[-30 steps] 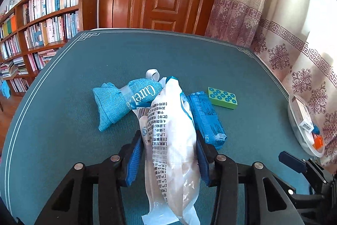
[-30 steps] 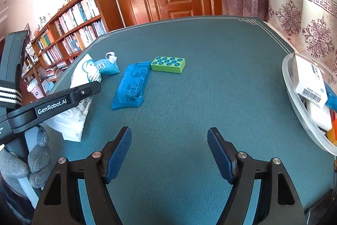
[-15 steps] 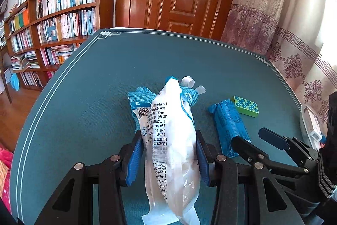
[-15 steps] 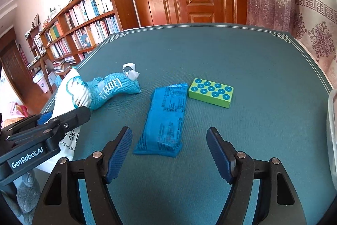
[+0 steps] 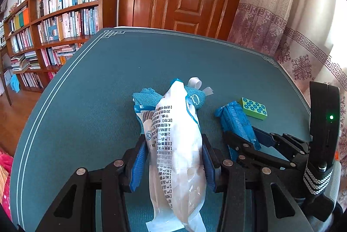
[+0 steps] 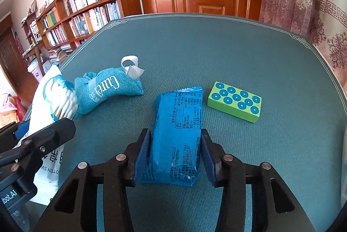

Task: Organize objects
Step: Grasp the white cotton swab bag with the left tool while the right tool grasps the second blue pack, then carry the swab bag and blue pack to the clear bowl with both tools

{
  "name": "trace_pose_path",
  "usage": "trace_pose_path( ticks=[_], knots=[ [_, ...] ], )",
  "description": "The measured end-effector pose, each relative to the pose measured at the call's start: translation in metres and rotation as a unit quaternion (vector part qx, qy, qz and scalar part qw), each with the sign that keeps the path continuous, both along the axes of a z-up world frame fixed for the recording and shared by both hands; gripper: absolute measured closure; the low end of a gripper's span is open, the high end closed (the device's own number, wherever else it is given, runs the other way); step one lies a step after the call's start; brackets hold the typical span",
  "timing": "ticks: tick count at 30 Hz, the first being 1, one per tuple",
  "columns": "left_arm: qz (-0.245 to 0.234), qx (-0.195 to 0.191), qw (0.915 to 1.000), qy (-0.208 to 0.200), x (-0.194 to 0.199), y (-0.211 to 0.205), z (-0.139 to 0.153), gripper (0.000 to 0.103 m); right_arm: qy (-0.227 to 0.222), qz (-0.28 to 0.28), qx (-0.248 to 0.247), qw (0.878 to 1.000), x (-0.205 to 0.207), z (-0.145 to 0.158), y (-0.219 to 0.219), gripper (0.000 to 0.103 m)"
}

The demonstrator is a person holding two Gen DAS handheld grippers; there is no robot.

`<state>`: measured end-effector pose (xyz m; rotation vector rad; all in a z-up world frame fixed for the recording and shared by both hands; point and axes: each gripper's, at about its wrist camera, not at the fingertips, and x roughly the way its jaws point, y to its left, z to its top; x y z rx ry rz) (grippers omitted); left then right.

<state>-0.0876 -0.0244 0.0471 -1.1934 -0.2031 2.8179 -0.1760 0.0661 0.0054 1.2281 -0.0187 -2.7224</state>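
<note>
Right tongs point(image 6: 175, 145) have moved in and now close on the blue packet point(image 6: 176, 134); left tongs point(image 5: 173, 158) still grip the white bag point(image 5: 175, 145). Both look ready to lift.

A teal fabric pouch point(image 6: 104, 93) reads "Curel" in white script. The white plastic bag point(image 6: 46, 145) shows partial text "COTTON SW". The other gripper's black arm point(image 6: 8, 195) shows "bot.AI". The blue wrapper point(image 6: 175, 140) carries unreadably small print.
</note>
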Motion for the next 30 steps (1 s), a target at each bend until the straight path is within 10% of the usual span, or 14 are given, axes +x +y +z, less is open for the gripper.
trace_pose_path(
  ticks=[30],
  knots=[
    [-0.052, -0.022, 0.9984, -0.001, 0.019, 0.043, 0.001, 0.054, 0.028, -0.054, -0.062, 0.996, 0.103, 0.023, 0.089, 0.061]
  ],
)
